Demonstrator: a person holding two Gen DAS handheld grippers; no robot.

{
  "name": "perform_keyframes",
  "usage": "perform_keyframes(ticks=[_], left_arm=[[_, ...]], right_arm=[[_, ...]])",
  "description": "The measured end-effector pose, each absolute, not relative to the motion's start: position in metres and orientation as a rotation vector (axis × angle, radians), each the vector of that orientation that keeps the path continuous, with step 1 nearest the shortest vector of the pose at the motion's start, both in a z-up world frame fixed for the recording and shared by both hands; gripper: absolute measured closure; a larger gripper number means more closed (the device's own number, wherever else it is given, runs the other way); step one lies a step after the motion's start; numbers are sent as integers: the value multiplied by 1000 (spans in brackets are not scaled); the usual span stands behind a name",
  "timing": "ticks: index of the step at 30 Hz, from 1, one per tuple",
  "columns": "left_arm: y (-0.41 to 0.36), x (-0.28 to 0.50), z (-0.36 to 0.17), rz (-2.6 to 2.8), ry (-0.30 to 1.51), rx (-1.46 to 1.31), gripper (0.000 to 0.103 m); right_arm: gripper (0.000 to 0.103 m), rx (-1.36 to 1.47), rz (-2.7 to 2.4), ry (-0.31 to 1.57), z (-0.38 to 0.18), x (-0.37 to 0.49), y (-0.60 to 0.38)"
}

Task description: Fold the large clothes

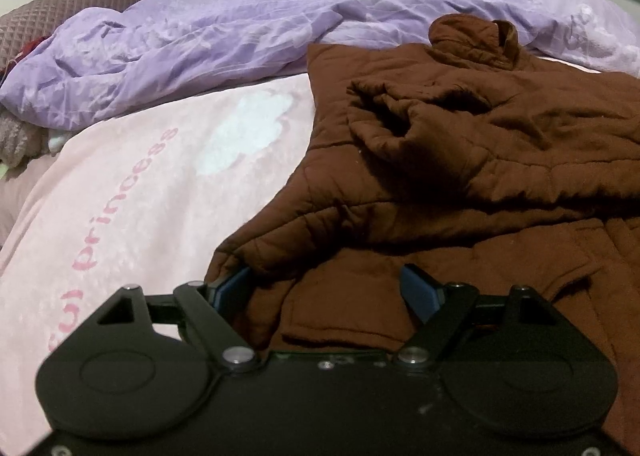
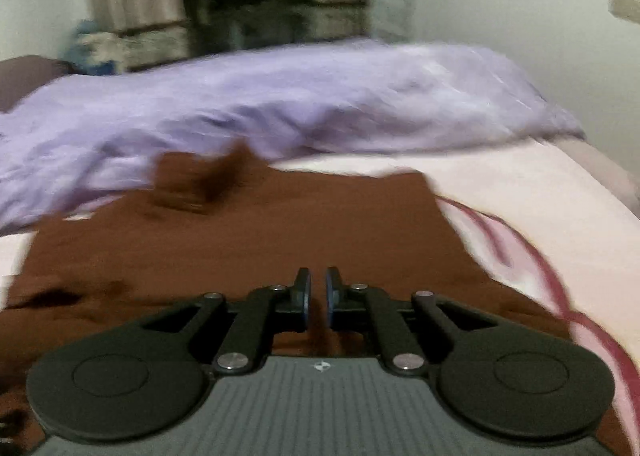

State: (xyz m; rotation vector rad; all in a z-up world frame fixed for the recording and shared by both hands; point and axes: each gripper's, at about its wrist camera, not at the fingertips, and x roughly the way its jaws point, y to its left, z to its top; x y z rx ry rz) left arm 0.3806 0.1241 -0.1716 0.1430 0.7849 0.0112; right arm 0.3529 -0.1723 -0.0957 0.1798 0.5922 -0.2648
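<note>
We are inspecting a brown quilted jacket (image 1: pixel 460 159) lying on a pink blanket (image 1: pixel 132 195), which serves as our landmark. The jacket is covering the blanket's right portion in the left wrist view, its collar (image 1: pixel 476 39) pointing away toward a lilac duvet (image 1: pixel 224 39) bunched along the blanket's far edge. One sleeve (image 1: pixel 420 123) is lying folded across the jacket's chest. Pink lettering reading "princess" is showing on the blanket's bare part, left of the jacket.

The left gripper (image 1: pixel 326 288) is sitting at the jacket's near hem, jaws spread wide. Its left blue pad (image 1: pixel 234 286) is tucking against the fabric edge, where jacket meets blanket; we are not seeing the cloth pinched.

The right wrist view is blurring heavily. There the right gripper (image 2: pixel 318 296) is hovering over the jacket (image 2: pixel 260 240), its jaws drawn nearly together with a narrow gap; we cannot tell whether fabric is sitting between them. The blanket (image 2: pixel 520 195) is extending right of the jacket, with the duvet (image 2: pixel 280 95) beyond.
</note>
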Motion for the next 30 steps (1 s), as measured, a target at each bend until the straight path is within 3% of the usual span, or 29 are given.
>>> perform_keyframes(ticks=[5, 9, 13, 17, 21, 23, 24, 26, 27, 28, 30], left_arm=[[122, 380, -173, 12, 784, 154, 19], [121, 378, -172, 15, 776, 179, 19], [121, 378, -171, 18, 778, 175, 19], [118, 373, -168, 44, 765, 180, 19], [114, 356, -163, 34, 777, 217, 19], [125, 340, -156, 42, 794, 184, 19], [133, 329, -151, 38, 797, 170, 19], [146, 306, -142, 44, 795, 169, 19], [153, 295, -138, 51, 790, 173, 19], [160, 283, -134, 58, 785, 176, 19], [173, 264, -131, 61, 794, 175, 19]], right_arm=[[96, 259, -228, 703, -139, 378, -215], [95, 247, -200, 731, -126, 379, -213], [79, 191, -205, 671, -91, 348, -226], [79, 178, -282, 656, -90, 338, -255], [80, 244, -227, 806, -138, 358, -289], [77, 368, -231, 749, -129, 342, -301], [69, 418, -245, 723, -118, 331, -304], [40, 444, -223, 665, -89, 297, -303], [13, 411, -182, 629, -76, 278, -298], [0, 357, -138, 588, -63, 256, -294], [0, 248, -106, 518, -50, 214, -289]])
